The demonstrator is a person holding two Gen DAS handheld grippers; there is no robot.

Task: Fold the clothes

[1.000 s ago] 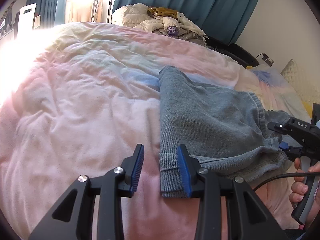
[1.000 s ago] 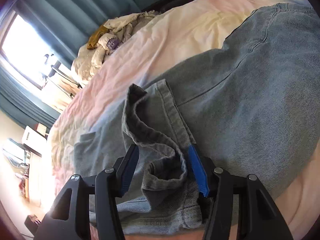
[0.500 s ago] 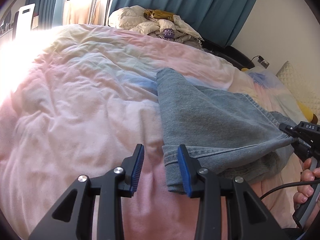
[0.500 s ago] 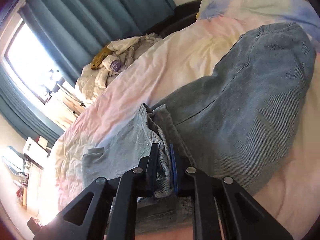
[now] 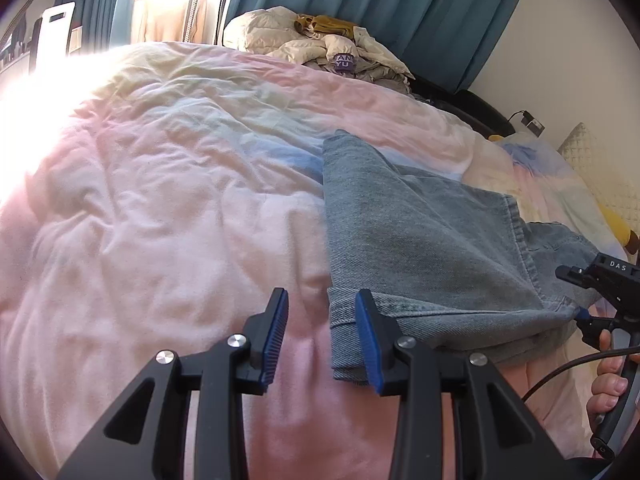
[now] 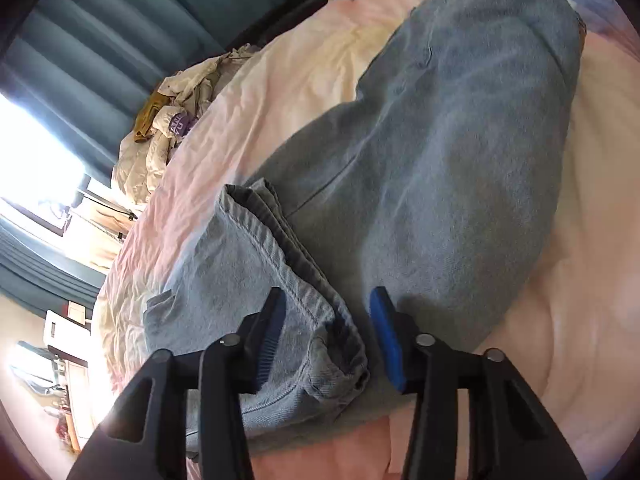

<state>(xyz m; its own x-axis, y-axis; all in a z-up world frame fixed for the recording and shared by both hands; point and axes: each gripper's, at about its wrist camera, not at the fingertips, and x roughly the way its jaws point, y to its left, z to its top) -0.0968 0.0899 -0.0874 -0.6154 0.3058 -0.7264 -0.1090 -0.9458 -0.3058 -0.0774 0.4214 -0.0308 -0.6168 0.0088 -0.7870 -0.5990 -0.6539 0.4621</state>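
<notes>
A pair of light blue jeans (image 5: 416, 240) lies folded over on the pink duvet (image 5: 160, 220). My left gripper (image 5: 322, 334) is open and empty, its right finger just over the jeans' near hem corner (image 5: 344, 344). In the right wrist view the jeans (image 6: 460, 168) fill the frame. My right gripper (image 6: 326, 334) is open with the folded hem edge (image 6: 320, 312) lying between its fingers, not clamped. The right gripper also shows at the right edge of the left wrist view (image 5: 600, 292).
A heap of cream and yellow clothes (image 5: 328, 52) sits at the far end of the bed before teal curtains (image 5: 400, 8). A pillow (image 5: 592, 168) lies at the far right. Bright window light washes out the left side.
My right gripper closed on the jeans' hem half a second ago and has now opened, leaving the hem laid down. My left gripper stayed open near the hem corner.
</notes>
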